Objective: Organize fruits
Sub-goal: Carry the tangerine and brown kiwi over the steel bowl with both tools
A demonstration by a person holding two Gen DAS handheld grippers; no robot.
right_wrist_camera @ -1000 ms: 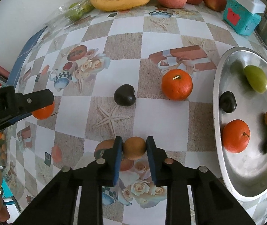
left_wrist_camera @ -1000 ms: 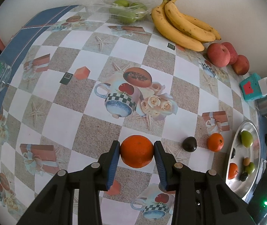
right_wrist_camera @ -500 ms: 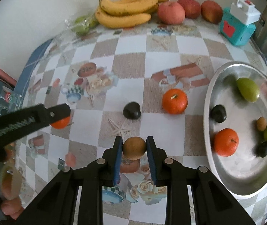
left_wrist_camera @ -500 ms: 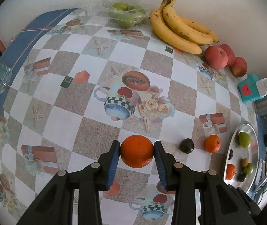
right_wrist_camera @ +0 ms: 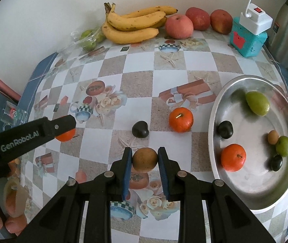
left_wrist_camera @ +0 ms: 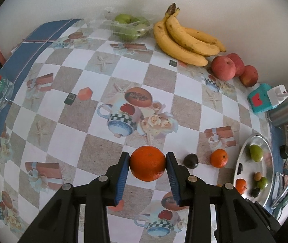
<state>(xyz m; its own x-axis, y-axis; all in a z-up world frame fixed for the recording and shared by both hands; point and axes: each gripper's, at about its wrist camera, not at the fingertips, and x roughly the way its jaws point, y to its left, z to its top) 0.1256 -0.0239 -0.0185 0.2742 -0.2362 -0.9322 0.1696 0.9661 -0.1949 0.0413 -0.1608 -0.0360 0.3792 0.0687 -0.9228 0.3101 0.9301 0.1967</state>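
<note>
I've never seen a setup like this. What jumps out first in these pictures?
Two black grippers each pinch a fruit above the patterned tablecloth: the left gripper an orange, the right gripper a small brown fruit. A steel tray at the right holds six fruits, and bananas lie by the wall.

Bare tablecloth (left_wrist_camera: 111, 77) mid-table, loose orange (right_wrist_camera: 180, 119), dark plum (right_wrist_camera: 140, 129) before tray (right_wrist_camera: 214, 109)

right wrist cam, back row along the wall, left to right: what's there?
Bag of green fruit → bananas → pink apple → red apple → third apple → teal box with the white plug.
</note>
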